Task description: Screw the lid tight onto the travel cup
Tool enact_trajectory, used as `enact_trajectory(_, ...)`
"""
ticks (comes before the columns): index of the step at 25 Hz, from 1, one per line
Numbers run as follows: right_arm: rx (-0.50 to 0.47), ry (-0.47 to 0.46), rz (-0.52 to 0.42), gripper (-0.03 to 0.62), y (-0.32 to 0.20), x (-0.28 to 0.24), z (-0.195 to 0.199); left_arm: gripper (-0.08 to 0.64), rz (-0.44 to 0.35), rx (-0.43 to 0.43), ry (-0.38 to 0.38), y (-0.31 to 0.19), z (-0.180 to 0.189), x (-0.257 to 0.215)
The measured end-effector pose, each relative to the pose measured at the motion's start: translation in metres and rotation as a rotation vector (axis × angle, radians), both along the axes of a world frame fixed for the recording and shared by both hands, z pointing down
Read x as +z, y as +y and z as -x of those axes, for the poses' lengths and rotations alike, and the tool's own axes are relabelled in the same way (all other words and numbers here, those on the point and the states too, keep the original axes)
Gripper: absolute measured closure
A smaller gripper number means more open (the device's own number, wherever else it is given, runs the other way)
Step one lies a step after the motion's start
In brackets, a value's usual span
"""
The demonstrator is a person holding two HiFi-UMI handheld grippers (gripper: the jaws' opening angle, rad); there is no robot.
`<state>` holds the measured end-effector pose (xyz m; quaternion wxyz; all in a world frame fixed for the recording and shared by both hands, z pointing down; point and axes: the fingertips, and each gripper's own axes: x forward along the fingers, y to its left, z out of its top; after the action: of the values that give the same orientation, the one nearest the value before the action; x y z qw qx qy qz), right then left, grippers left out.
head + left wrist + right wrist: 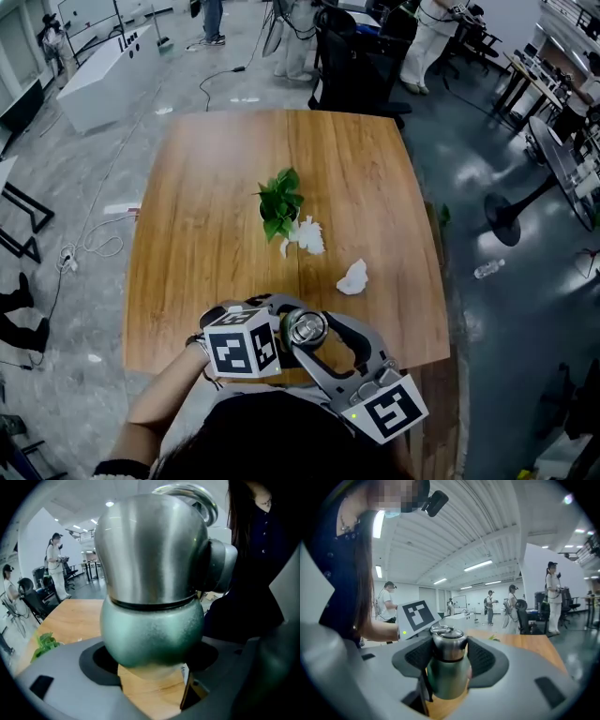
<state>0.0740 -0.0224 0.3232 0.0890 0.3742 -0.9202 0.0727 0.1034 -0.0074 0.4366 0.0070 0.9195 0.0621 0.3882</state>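
The travel cup [307,328] is held just above the front edge of the wooden table [216,187]. In the left gripper view its green body [152,630] fills the space between the pads, with the steel lid [150,550] on top. My left gripper [150,667] is shut on that green body. From the right, my right gripper [449,656] reaches in almost level. Its black pads sit against both sides of the steel lid [449,644], above the green body [447,679]. In the head view the two grippers [286,336] [321,342] meet at the cup.
A small potted plant [281,202] stands mid-table with white crumpled paper [307,234] beside it. Another crumpled piece [353,277] lies nearer the right. A black office chair [361,66] stands beyond the far edge, and people stand further off in the room.
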Motion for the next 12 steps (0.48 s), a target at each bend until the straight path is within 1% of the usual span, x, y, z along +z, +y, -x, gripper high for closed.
enact_trajectory(7, -0.010, -0.004, 0.054, 0.351, 0.001, 0.014, 0.002, 0.173, -0.004, -0.178, 0.006, -0.005, 0.002, 0.013)
enact_trajectory(12, -0.063, 0.006, 0.061, 0.351, 0.001, 0.018, 0.014, 0.173, -0.009, -0.326, 0.059, -0.010, 0.010, 0.016)
